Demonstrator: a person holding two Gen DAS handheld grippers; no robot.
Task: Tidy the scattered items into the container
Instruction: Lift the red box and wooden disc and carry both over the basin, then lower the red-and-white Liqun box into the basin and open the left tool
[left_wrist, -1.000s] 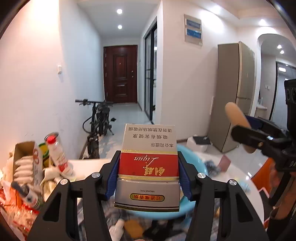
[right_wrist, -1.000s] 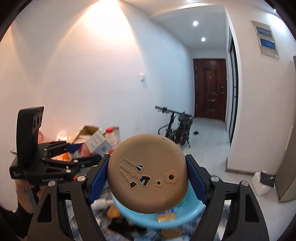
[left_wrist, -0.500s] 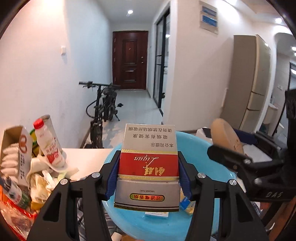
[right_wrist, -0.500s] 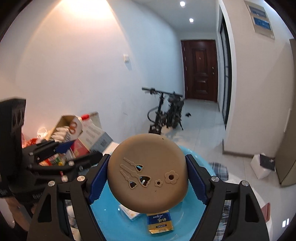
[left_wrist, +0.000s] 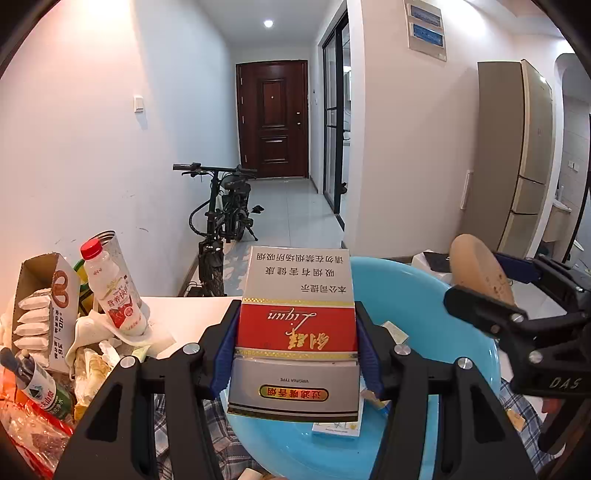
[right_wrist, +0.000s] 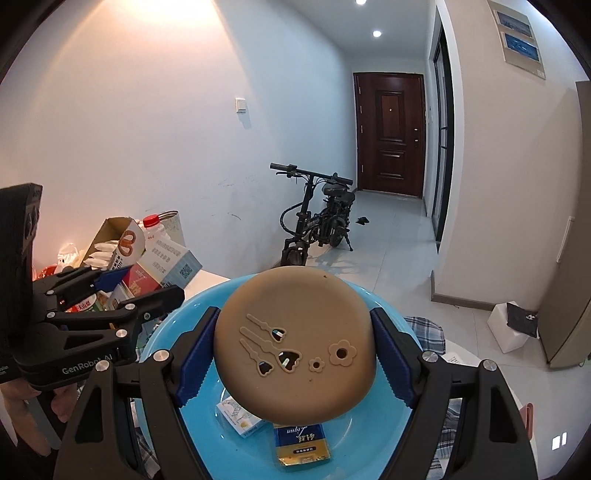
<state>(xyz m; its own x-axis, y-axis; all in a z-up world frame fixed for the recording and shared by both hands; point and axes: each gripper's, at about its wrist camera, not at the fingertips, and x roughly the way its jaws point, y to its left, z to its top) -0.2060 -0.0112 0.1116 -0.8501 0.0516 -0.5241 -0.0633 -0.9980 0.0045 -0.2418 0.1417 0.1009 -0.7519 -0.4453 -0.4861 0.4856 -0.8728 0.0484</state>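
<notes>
Blue basin (right_wrist: 177, 325) rim beneath both loads (centre crowded)

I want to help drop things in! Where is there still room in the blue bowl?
The blue bowl is bare along its left side and far rim. Its near middle is crowded: a white box and a blue-gold pack lie there.

basin (right_wrist: 177, 325): light blue; carton (left_wrist: 295, 332): red, silver, gold; disc (right_wrist: 295, 339): tan; cloth (right_wrist: 424, 328): blue plaid
</notes>
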